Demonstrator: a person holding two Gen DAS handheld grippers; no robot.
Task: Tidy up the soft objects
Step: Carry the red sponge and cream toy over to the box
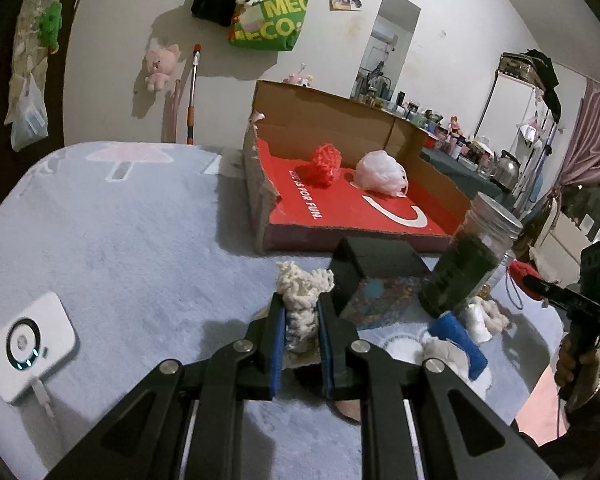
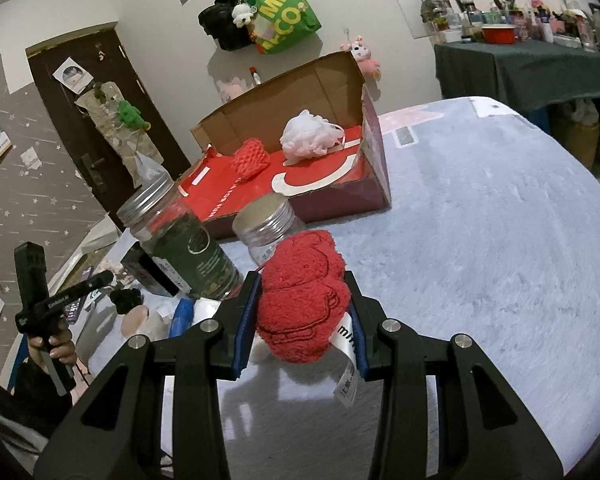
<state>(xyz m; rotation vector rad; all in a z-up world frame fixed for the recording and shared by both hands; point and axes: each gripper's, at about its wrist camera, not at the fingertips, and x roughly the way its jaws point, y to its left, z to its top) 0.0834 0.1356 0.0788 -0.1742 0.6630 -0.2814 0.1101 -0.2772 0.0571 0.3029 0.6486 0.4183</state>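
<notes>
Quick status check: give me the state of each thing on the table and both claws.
Left claw: shut on white rag.
Right claw: shut on red towel.
Cardboard box: open, lid flap up.
Red mesh puff: inside box.
White puff: inside box.
Dark-filled jar: upright, lid on.
Clear jar: upright, lid on.

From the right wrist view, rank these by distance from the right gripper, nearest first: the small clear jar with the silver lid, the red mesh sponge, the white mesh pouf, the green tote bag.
1. Small clear jar with silver lid: just beyond the right gripper, on the blue blanket.
2. Red mesh sponge: in the red cardboard box, left part.
3. White mesh pouf: in the box, further back, right.
4. Green tote bag: hanging on the far wall.
</notes>
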